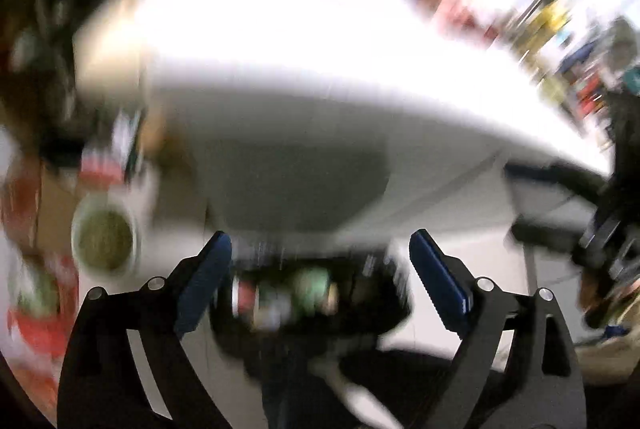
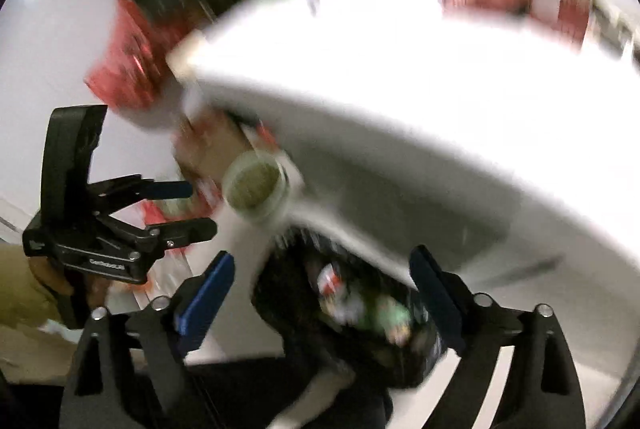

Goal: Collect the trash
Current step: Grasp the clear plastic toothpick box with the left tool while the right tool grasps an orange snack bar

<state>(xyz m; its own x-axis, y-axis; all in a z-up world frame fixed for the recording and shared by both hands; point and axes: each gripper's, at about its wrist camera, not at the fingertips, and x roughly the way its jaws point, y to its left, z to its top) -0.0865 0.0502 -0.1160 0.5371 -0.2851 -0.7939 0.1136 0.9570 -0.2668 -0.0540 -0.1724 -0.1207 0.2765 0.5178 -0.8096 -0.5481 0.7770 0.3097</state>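
Both views are heavily motion-blurred. My left gripper [image 1: 320, 269] is open and empty, above a black trash bin [image 1: 312, 305] that holds several blurred wrappers. My right gripper [image 2: 322, 283] is open and empty too, over the same black bin [image 2: 352, 309] with colourful trash inside. The left gripper also shows in the right wrist view [image 2: 196, 207] at the left, open, held by a hand. A white cup with greenish contents [image 1: 105, 238] stands left of the bin; it also shows in the right wrist view [image 2: 256, 185].
A white table [image 1: 320, 77] fills the upper middle and overhangs the bin; it also shows in the right wrist view [image 2: 440, 101]. Red packaging [image 2: 128, 57] and a cardboard box [image 2: 216, 149] sit at the left. Blurred shelves of goods lie behind.
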